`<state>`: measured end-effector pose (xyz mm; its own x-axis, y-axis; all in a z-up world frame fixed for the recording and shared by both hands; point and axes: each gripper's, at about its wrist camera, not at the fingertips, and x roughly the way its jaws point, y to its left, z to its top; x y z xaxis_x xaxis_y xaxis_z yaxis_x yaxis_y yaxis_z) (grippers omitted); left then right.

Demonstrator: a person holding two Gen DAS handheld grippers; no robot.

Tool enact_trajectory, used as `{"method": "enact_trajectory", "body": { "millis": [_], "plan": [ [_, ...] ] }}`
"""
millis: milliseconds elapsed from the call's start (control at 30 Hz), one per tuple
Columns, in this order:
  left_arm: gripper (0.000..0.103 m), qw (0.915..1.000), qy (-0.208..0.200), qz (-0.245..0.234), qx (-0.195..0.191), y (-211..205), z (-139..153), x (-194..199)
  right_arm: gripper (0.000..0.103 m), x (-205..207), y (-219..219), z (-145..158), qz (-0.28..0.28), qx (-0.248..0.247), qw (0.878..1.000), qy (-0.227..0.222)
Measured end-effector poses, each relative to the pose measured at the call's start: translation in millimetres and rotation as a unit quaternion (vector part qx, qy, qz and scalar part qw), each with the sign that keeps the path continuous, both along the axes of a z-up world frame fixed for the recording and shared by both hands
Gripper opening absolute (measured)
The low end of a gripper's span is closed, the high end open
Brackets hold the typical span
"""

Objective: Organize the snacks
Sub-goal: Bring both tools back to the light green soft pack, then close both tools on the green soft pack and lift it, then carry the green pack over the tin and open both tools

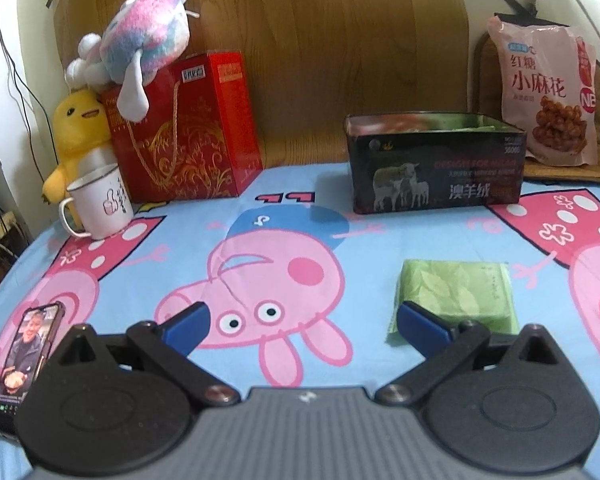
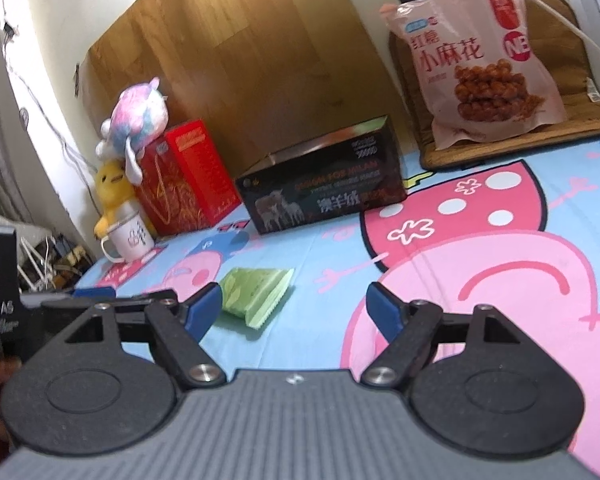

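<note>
A green snack packet [image 1: 456,294] lies flat on the cartoon bedsheet; it also shows in the right wrist view [image 2: 256,294]. An open black box with sheep pictures [image 1: 436,164] stands behind it, also in the right wrist view [image 2: 324,192]. A pink bag of twisted dough snacks [image 1: 548,88] leans at the back right, also in the right wrist view [image 2: 480,52]. My left gripper [image 1: 302,318] is open and empty, its right finger just in front of the packet. My right gripper [image 2: 294,306] is open and empty, to the right of the packet.
A red gift bag [image 1: 188,128] with a pastel plush [image 1: 148,46] on top, a yellow duck plush [image 1: 80,128] and a white enamel mug [image 1: 100,200] stand at the back left. A phone [image 1: 24,364] lies near left. A wooden board [image 1: 300,40] backs the bed.
</note>
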<state>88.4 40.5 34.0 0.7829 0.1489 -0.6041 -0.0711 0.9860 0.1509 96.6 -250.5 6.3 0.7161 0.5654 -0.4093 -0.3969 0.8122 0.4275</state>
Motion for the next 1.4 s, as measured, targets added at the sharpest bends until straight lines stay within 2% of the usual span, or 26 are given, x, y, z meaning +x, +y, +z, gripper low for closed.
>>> {"method": "enact_trajectory", "body": {
  "millis": [233, 433, 633, 700, 800, 900, 933, 967, 1000, 1033, 1067, 1100, 1167, 1233, 1400],
  "plan": [
    [0.103, 0.9997, 0.014, 0.012, -0.013, 9, -9, 15, 0.083, 3, 19, -2, 0.042, -0.041, 0.998, -0.004],
    [0.103, 0.9995, 0.010, 0.000, -0.029, 16, -11, 26, 0.085, 11, 31, -3, 0.064, -0.070, 0.995, -0.012],
    [0.103, 0.9953, 0.009, -0.051, -0.081, 24, -5, 41, 0.085, 28, 41, -6, 0.083, -0.096, 0.992, -0.002],
    [0.103, 0.9896, 0.016, -0.079, -0.119, 28, -2, 48, 0.085, 35, 46, -7, 0.098, -0.109, 0.989, 0.000],
    [0.101, 0.9762, 0.039, -0.110, -0.183, 34, -1, 57, 0.085, 46, 55, -10, 0.119, -0.133, 0.984, 0.009],
    [0.088, 0.9632, 0.072, -0.134, -0.222, 34, -11, 66, 0.085, 50, 61, -13, 0.136, -0.148, 0.980, 0.006],
    [0.071, 0.9594, 0.084, -0.139, -0.231, 32, -15, 68, 0.085, 51, 63, -14, 0.141, -0.152, 0.978, 0.002],
    [0.062, 0.9553, 0.099, -0.147, -0.237, 29, -20, 71, 0.084, 52, 65, -15, 0.145, -0.155, 0.977, -0.004],
    [0.056, 0.9589, 0.088, -0.150, -0.224, 23, -20, 68, 0.075, 53, 68, -16, 0.150, -0.159, 0.976, -0.010],
    [0.047, 0.9558, 0.092, -0.166, -0.225, 17, -20, 68, 0.067, 53, 71, -16, 0.155, -0.164, 0.974, -0.020],
    [0.040, 0.9480, 0.101, -0.181, -0.241, 14, -20, 69, 0.052, 54, 75, -17, 0.163, -0.171, 0.971, -0.031],
    [0.041, 0.9441, 0.103, -0.184, -0.254, 11, -19, 69, 0.048, 55, 78, -16, 0.174, -0.174, 0.968, -0.037],
    [0.041, 0.9501, 0.094, -0.182, -0.235, 4, -11, 70, 0.035, 58, 81, -14, 0.190, -0.166, 0.967, -0.034],
    [0.041, 0.9539, 0.072, -0.186, -0.225, 0, 3, 75, 0.035, 63, 81, -8, 0.184, -0.161, 0.969, -0.042],
    [0.040, 0.9627, -0.002, -0.193, -0.190, -8, 56, 101, 0.035, 90, 81, 31, 0.164, -0.144, 0.970, -0.104]
  ]
}}
